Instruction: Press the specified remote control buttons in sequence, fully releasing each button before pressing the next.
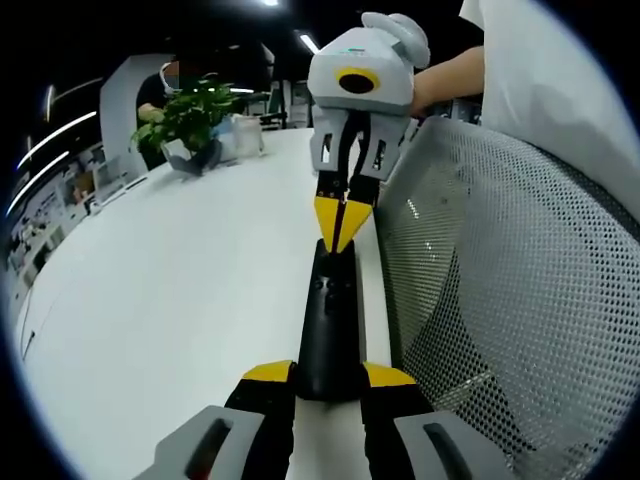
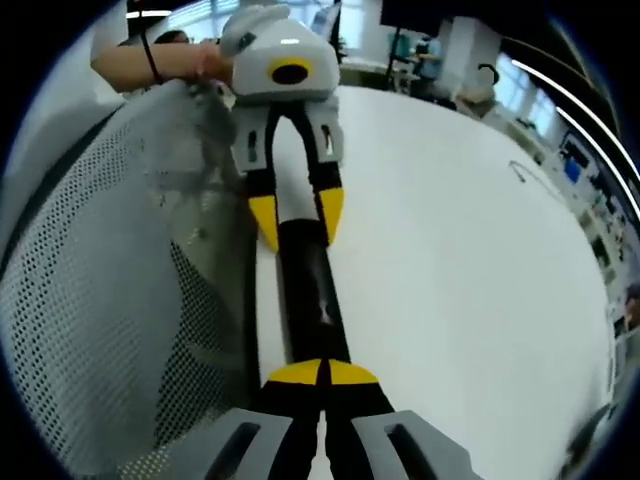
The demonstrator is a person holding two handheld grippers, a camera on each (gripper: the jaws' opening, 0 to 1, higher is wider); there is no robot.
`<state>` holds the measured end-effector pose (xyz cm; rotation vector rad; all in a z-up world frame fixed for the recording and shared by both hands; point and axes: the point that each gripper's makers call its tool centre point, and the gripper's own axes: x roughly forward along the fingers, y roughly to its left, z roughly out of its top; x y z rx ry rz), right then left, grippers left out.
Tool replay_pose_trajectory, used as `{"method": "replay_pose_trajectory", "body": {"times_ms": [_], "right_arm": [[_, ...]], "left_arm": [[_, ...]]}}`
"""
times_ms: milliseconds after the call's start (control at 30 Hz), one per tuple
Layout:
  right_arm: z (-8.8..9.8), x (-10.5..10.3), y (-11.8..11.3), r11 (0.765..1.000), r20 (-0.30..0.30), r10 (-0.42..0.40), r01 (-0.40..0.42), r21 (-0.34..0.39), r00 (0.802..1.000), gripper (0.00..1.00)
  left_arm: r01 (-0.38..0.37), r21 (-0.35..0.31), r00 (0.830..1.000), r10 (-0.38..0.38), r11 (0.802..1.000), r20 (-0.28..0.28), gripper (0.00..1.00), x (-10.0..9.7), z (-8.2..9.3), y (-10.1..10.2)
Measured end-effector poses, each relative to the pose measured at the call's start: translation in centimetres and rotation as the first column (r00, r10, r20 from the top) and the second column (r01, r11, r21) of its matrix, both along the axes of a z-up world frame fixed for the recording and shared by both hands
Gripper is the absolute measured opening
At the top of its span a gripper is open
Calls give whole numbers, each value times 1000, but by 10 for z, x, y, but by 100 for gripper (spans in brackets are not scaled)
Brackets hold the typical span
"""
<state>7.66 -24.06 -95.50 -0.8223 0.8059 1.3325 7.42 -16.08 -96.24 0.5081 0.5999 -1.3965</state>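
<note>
Left gripper [image 1: 327, 378] sat with its yellow-tipped jaws spread around the near end of the remote control [image 1: 328, 325], one jaw on each side of the black body and pressed against it, so it had the remote clamped by its sides. Straight ahead along those jaws, the remote ran lengthwise away over the white table [image 1: 180, 300], close to the table's edge.

At the remote's far end, the right gripper [image 1: 340, 222] came in from the opposite direction, its yellow tips drawn together to a single point and resting on the top face of the remote. Behind it a hand [image 1: 440, 85] held the grip.

From the right gripper view, the right gripper [image 2: 321, 372] showed its two tips closed tight with nothing between them, lying over the near end of the remote control [image 2: 312, 280]. Ahead of them, the left gripper [image 2: 296, 215] straddled the far end of the remote, one jaw on each side. A hand [image 2: 205, 62] with a dark band at the wrist gripped it.

Off to the right of the left gripper's jaws stood a grey mesh chair back [image 1: 500, 300], just beside the table edge. Far ahead and to the left, a potted plant [image 1: 190, 120] stood on the table, well apart from the remote.
</note>
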Motion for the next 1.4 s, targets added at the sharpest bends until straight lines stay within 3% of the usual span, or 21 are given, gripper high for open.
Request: {"method": "replay_pose_trajectory", "body": {"times_ms": [167, 400, 567, 633, 667, 900, 1233, 1400], "right_arm": [[-1, 0, 2, 996, 29, 76, -75, -48, 997, 0], [-1, 1, 4, 994, 25, 93, -92, -54, 995, 0], [2, 1, 4, 999, -33, 17, -15, 39, 999, 0], [7, 0, 14, 990, -53, -26, 33, 136, 998, 0], [6, -2, 13, 991, -76, -38, 48, 128, 996, 0], [1, -2, 8, 998, -26, 14, -12, 64, 1000, 6], [1, -3, 8, 999, -60, 43, -42, 22, 997, 8], [-1, -2, 9, 997, -90, 48, -52, -52, 995, 8]], "left_arm": [[3, 0, 1000, -3, 1000, 0, 24, 0, 0, 0], [4, -3, 1000, -4, 1000, -1, 24, 0, -1, 1], [1, -2, 1000, -1, 1000, -1, 24, 0, -1, 1], [-1, -2, 1000, 1, 1000, 0, 24, 0, -1, 1], [-2, -1, 1000, 2, 1000, 1, 24, 0, -1, 0], [-2, -1, 1000, 2, 1000, 1, 24, 0, 0, 0], [0, -2, 1000, 0, 1000, 0, 24, -1, 0, 0], [2, -1, 1000, -2, 1000, 1, 24, -1, 1, 0]]}}
